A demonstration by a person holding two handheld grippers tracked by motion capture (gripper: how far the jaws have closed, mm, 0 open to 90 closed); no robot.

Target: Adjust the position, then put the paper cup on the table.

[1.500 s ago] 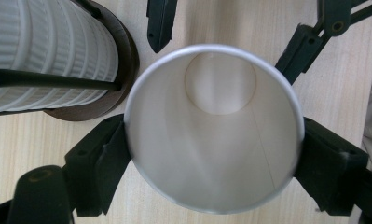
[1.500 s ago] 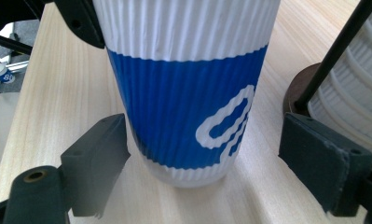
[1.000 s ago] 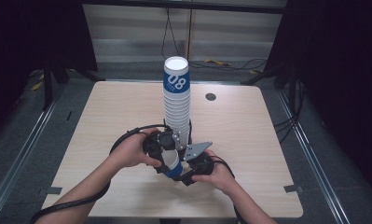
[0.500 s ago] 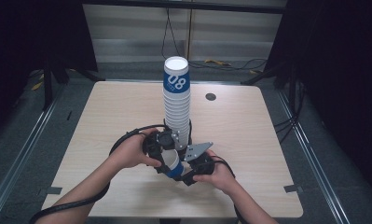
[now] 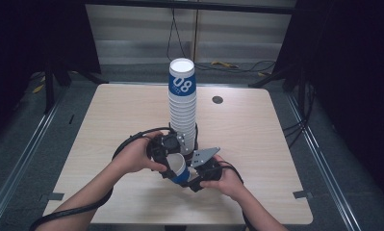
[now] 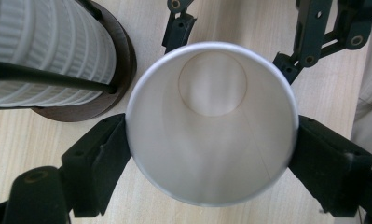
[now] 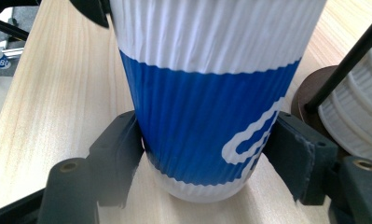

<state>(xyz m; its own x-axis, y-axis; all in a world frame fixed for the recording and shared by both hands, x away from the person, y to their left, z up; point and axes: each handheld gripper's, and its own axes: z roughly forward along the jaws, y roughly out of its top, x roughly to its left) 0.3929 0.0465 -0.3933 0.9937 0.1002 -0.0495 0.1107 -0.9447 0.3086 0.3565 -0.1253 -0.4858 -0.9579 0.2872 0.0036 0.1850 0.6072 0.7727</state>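
I hold one paper cup with both tools: left hand-held gripper pinches its rim, right hand-held gripper pinches its base, the cup's axis running between them.

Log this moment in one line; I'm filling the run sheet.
left gripper: shut on cup rim | right gripper: shut on cup base | stack: beside

Ribbed paper cup white above, blue band with white lettering below, plain white inside, tall stack of cups white with a blue top cup marked 08, dark brown round base, black fingers, pale wood-grain bench
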